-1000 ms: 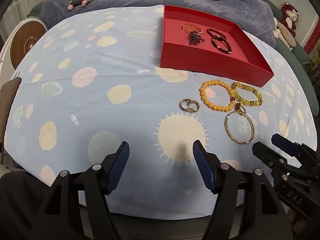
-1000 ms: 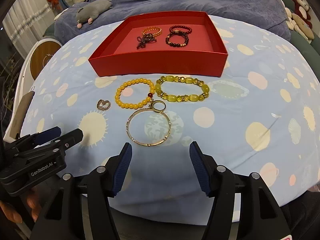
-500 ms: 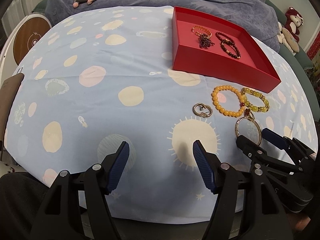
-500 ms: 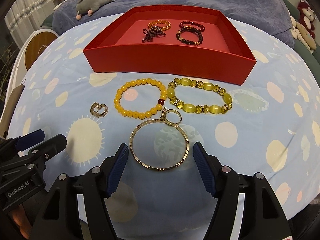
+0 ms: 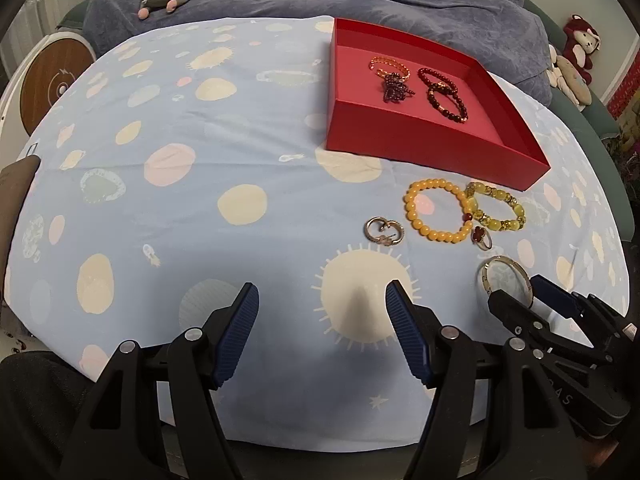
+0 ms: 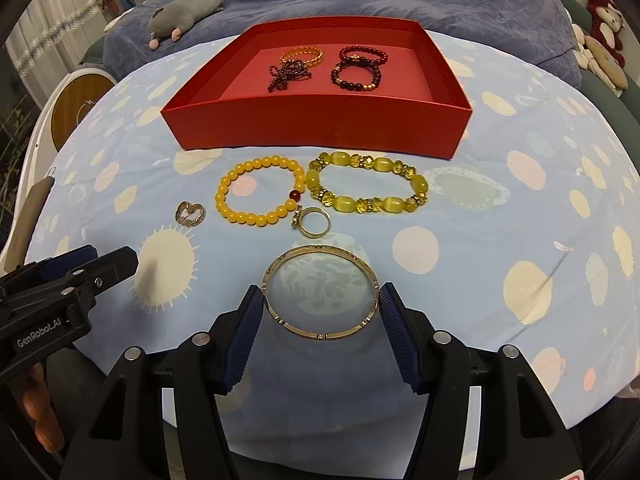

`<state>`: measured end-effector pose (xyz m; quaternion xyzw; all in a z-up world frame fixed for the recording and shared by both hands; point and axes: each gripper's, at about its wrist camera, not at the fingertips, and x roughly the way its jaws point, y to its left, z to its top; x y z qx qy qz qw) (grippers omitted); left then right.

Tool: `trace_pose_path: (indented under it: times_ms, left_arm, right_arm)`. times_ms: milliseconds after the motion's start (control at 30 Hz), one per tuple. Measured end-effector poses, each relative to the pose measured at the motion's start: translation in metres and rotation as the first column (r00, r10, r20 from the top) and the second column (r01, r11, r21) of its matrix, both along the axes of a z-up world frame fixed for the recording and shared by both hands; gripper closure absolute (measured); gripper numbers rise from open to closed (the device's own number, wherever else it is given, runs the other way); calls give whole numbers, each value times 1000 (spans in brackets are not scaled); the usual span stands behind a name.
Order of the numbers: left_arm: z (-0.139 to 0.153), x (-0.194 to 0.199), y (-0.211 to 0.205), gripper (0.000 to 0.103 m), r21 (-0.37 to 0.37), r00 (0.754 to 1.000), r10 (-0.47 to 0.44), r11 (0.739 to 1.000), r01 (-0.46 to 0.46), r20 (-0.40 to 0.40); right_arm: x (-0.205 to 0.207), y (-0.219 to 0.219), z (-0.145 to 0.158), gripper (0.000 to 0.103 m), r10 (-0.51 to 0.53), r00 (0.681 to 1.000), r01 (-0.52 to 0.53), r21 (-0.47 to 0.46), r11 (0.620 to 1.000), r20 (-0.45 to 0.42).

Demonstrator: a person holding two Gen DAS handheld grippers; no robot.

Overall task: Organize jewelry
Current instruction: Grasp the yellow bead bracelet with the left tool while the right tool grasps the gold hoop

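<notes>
A gold bangle (image 6: 322, 247) lies on the spotted blue cloth between the pads of my right gripper (image 6: 320, 291), whose jaws are closing and touch its two sides. In the left wrist view the right gripper (image 5: 518, 292) sits over the bangle (image 5: 486, 276) at the lower right. My left gripper (image 5: 322, 296) stands open over bare cloth with nothing in it. Beyond the bangle lie a ring (image 6: 303, 224), a yellow bead bracelet (image 6: 224, 200), a green-yellow bracelet (image 6: 376, 164) and a small double-hoop charm (image 6: 190, 214). The red tray (image 6: 320, 124) behind holds several bracelets.
A grey plush mouse (image 6: 184, 12) rests on a blue blanket past the table. A round white device with a wooden top (image 6: 76, 108) stands left. Plush toys (image 6: 604, 36) sit at the far right. The cloth's front edge drops off just below both grippers.
My right gripper has moved forward and down until the bangle sits between its pads. The bangle now lies apart from the ring it touched. The left gripper has stayed open.
</notes>
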<state>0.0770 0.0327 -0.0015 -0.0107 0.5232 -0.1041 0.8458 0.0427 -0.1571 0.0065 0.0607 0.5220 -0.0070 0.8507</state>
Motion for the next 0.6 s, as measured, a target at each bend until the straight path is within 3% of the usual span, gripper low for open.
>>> trace_pose_path:
  times_ms: [433, 600]
  left_arm:
    - [-4, 39, -55, 41, -23, 997, -72, 997, 72, 9]
    - [-19, 56, -72, 51, 3, 995, -95, 995, 95, -9]
  right_arm:
    - [-5, -29, 6, 45, -48, 999, 47, 35, 998, 7]
    - [-1, -31, 5, 45, -43, 999, 43, 43, 998, 6]
